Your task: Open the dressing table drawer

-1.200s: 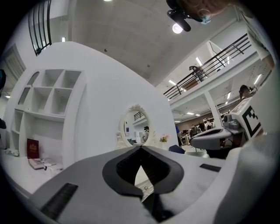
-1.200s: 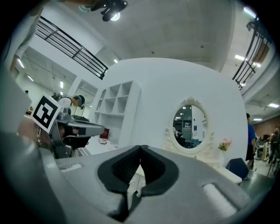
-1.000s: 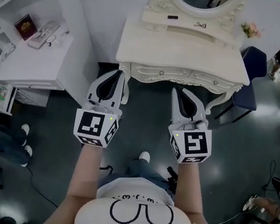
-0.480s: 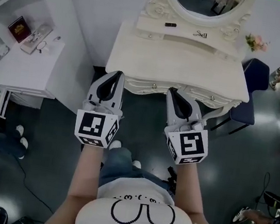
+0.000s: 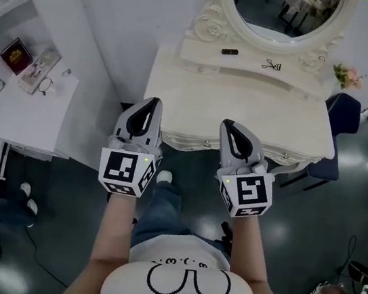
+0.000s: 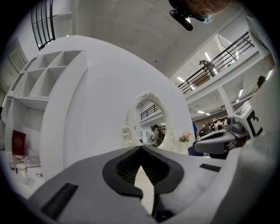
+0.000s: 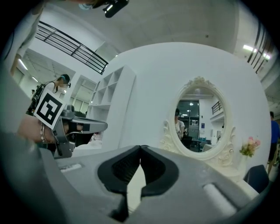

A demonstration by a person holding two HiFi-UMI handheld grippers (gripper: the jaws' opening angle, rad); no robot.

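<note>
Advanced toward 12 o'clock since earlier frame, now at counter [image 5: 245, 104] front edge. Left claw [image 5: 152, 102], right claw [image 5: 228, 123] both closed, empty. Drawer [image 5: 195, 142] between them, long axis 9-to-3. Knob [image 5: 205, 143] at 8 o'clock of right claw, nearer it.

The right gripper [image 7: 141, 148], jaws together and empty, faces the oval mirror [image 7: 199, 126].

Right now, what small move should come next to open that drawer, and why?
Probably open the right gripper and dip it to the knob just left of its tip. It and the left gripper are shut and empty, tips at the table's front edge, and the drawer looks closed.
</note>
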